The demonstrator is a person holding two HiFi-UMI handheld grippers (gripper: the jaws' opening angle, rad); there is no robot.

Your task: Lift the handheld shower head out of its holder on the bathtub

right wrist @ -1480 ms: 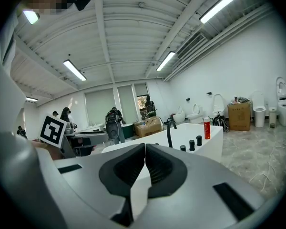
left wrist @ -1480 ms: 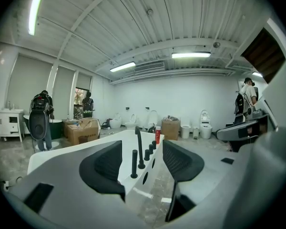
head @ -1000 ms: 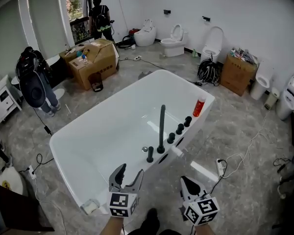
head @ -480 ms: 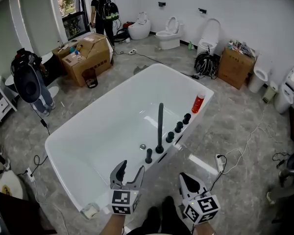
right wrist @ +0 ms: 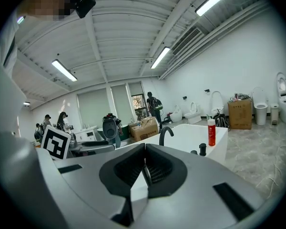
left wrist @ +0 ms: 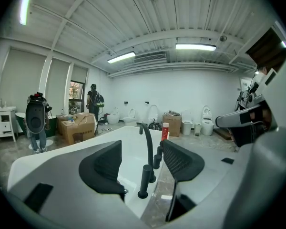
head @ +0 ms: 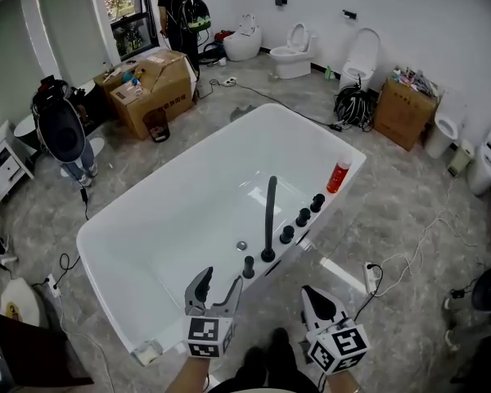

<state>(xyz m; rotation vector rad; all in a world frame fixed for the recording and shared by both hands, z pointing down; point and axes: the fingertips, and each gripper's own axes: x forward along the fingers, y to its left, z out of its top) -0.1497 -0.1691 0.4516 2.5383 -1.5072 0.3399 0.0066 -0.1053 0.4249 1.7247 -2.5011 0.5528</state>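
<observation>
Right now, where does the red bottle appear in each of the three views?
Head view: red bottle on the bathtub rim, right of centre.
Left gripper view: bottle just right of centre, mid-height.
Right gripper view: bottle right of centre, mid-height.
Shared landmark: tall black faucet, left of the bottle everywhere.

white bathtub (head: 188,195), black shower head (head: 248,268), red bottle (head: 337,176)

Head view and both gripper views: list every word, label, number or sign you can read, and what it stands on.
No text is readable.
Cardboard box: dark print on its side, too small to read.
Red bottle on the bathtub rim: any print too small to read.
Left gripper and right gripper: cubes bear square markers, no words.
</observation>
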